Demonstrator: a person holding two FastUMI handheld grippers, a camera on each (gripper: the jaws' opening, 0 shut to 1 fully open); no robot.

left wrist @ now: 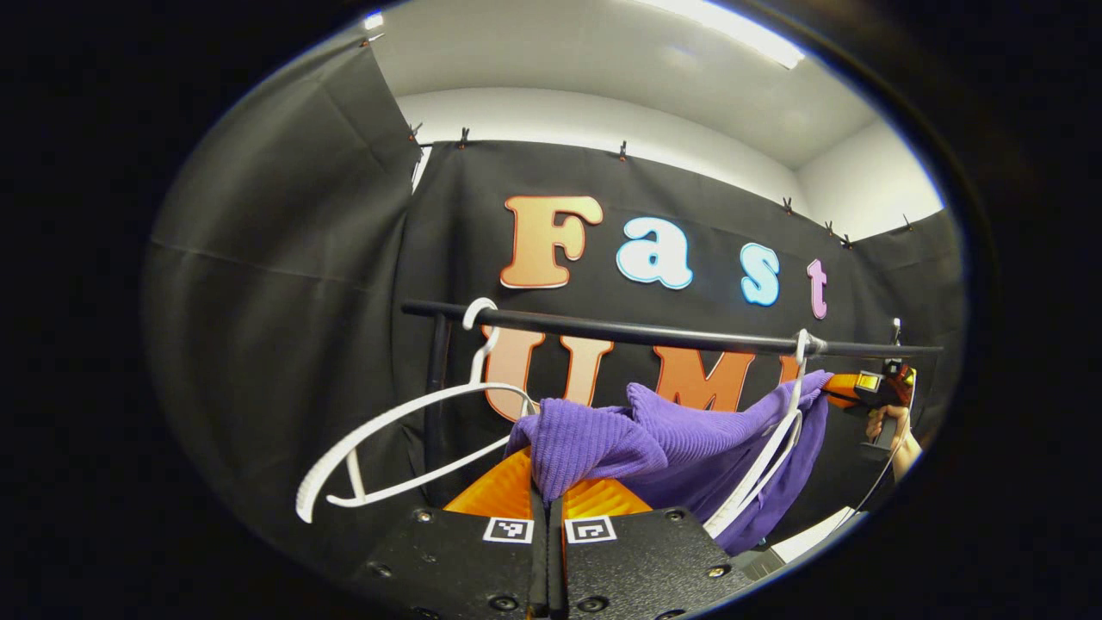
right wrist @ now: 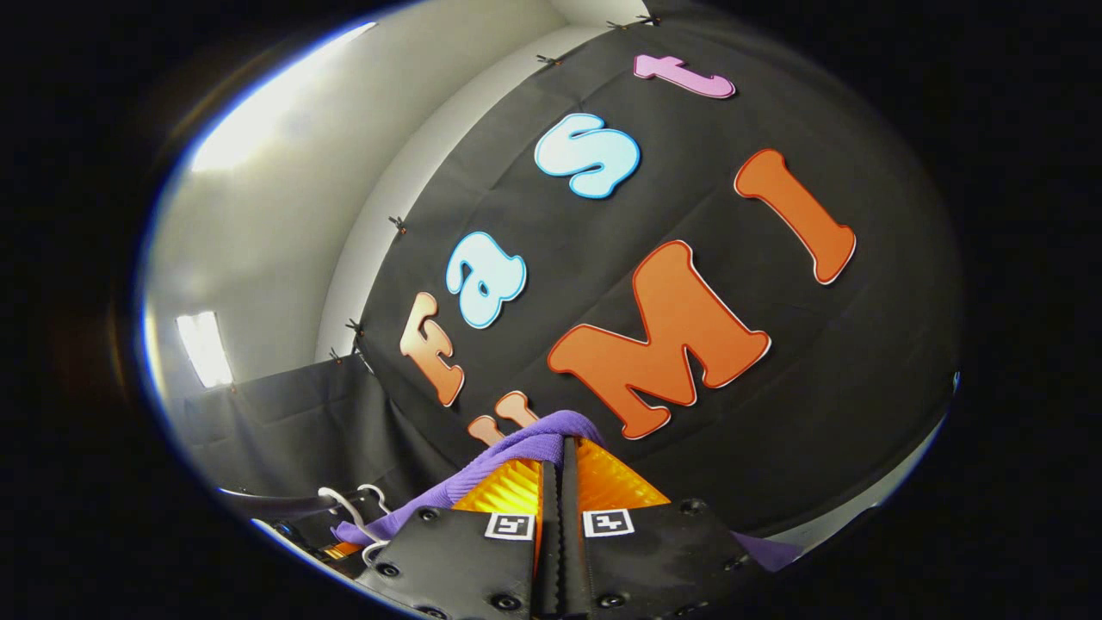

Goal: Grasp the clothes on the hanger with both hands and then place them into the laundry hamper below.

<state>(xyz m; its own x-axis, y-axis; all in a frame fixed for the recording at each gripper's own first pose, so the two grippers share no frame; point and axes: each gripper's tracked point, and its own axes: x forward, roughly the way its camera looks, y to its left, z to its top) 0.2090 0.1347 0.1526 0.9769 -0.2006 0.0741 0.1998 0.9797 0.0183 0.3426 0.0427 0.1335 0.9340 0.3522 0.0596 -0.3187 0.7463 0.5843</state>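
Purple ribbed garment sags at lower centre below the black rail; left gripper pinches one fold, fingers closed; right gripper likewise clamps cloth; white hanger dangles lower left.

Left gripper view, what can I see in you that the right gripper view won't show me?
Left gripper view: a long stretch of the black rail, a bare white hanger tilted on it, a second white hanger tangled in the purple knit garment, and farther off the right gripper with the hand holding it.
Right gripper view: that gripper's own fingers up close, and a bright light panel.
Both: the garment, some rail, white hanger hooks, and fingers pinching purple cloth; the left gripper grips it too.
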